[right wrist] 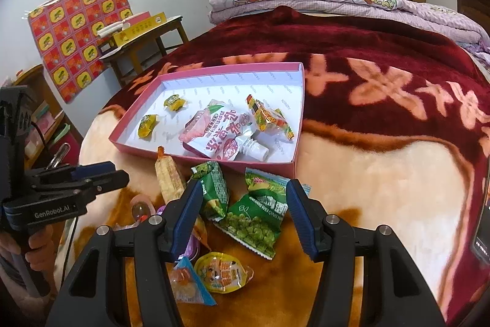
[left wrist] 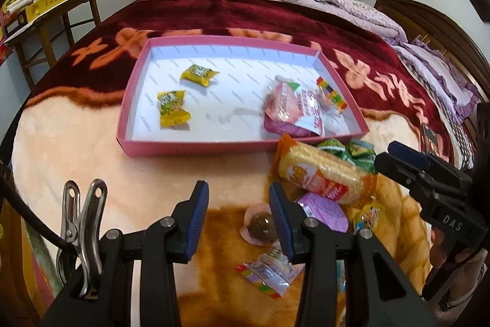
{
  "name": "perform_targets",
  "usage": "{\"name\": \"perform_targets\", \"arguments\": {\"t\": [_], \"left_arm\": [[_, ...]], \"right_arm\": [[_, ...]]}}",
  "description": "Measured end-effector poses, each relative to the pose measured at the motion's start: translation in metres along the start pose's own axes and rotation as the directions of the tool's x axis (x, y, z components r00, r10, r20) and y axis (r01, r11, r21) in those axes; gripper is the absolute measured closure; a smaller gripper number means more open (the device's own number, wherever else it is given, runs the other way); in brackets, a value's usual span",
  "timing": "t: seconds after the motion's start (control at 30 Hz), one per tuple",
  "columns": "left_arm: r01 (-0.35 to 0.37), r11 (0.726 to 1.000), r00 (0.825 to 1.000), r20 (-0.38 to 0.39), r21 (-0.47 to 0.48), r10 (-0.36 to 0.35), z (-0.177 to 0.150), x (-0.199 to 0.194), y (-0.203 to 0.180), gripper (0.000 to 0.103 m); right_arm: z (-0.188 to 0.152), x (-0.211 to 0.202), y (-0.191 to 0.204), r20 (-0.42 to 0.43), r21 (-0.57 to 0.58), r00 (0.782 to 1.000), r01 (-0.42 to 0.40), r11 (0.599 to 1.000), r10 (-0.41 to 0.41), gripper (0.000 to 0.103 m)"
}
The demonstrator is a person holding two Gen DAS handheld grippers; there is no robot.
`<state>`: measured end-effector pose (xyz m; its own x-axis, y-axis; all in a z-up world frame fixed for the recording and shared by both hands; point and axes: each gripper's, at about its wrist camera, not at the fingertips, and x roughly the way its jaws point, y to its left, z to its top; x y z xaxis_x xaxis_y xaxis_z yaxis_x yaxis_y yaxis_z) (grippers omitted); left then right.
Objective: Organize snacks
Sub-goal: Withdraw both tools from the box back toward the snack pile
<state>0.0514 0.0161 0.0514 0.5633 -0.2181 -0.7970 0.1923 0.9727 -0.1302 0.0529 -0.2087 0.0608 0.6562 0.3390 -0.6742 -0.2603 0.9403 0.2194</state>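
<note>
Bedroom scene: a bed (left wrist: 92, 161) spread with a plush maroon-and-peach blanket serves as the work surface, with folded quilts and wooden wardrobes behind it. On the blanket lies a shallow pink box (left wrist: 196, 146), white inside, already holding part of the sorted goods: two yellow candies (left wrist: 173, 107) at its left side, a pink drink pouch (right wrist: 211, 133) near the middle-right, and a striped sweet packet (right wrist: 269, 119) by the right wall. Loose snacks lie in a heap on the blanket just in front of the box's near-right corner: a long orange wafer pack (left wrist: 324, 170), two green pea packets (right wrist: 255, 216), a round purple-lidded cup (left wrist: 324, 209), a clear jelly cup with a dark centre (left wrist: 260, 226), a yellow-lidded jelly cup (right wrist: 222, 271) and a small striped candy wrapper (left wrist: 269, 273). The left claw (left wrist: 239, 222) hovers low over the blanket with its blue pads apart and nothing between them, the dark-centred jelly cup touching or just beside its right pad. The right claw (right wrist: 245, 216) is likewise spread wide and empty, poised above the green pea packets, which sit framed between its pads. Judged from this layout, the task is partway done and the step in hand is selecting the next item from the heap. The next move calls for lowering one claw squarely over a single packet, closing on it without catching its neighbours, then lifting it over the near wall into the box.
</note>
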Motion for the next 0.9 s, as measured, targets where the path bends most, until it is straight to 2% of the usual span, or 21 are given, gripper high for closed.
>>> {"name": "perform_targets", "arguments": {"t": [0.4, 0.6, 0.77, 0.83, 0.9], "left_arm": [[0.003, 0.997, 0.996, -0.087, 0.075, 0.003, -0.016, 0.021, -0.017, 0.06], [0.006, 0.998, 0.994, -0.108, 0.068, 0.002, -0.02, 0.03, -0.02, 0.059], [-0.02, 0.997, 0.996, -0.09, 0.078, 0.027, -0.022, 0.032, -0.023, 0.059], [-0.033, 0.995, 0.996, -0.082, 0.09, 0.041, -0.023, 0.032, -0.024, 0.065], [-0.037, 0.994, 0.996, -0.078, 0.102, 0.045, -0.024, 0.031, -0.024, 0.067]], "right_arm": [[-0.006, -0.004, 0.008, -0.003, -0.021, 1.0, -0.018, 1.0, 0.018, 0.045], [-0.007, -0.004, 0.009, -0.003, -0.02, 1.0, -0.02, 1.0, 0.02, 0.045], [-0.007, -0.004, 0.011, -0.005, -0.023, 1.0, -0.027, 0.999, 0.027, 0.045], [-0.007, -0.004, 0.011, -0.005, -0.023, 1.0, -0.028, 0.999, 0.028, 0.045], [-0.007, -0.004, 0.012, -0.007, -0.024, 0.999, -0.031, 0.999, 0.031, 0.045]]}}
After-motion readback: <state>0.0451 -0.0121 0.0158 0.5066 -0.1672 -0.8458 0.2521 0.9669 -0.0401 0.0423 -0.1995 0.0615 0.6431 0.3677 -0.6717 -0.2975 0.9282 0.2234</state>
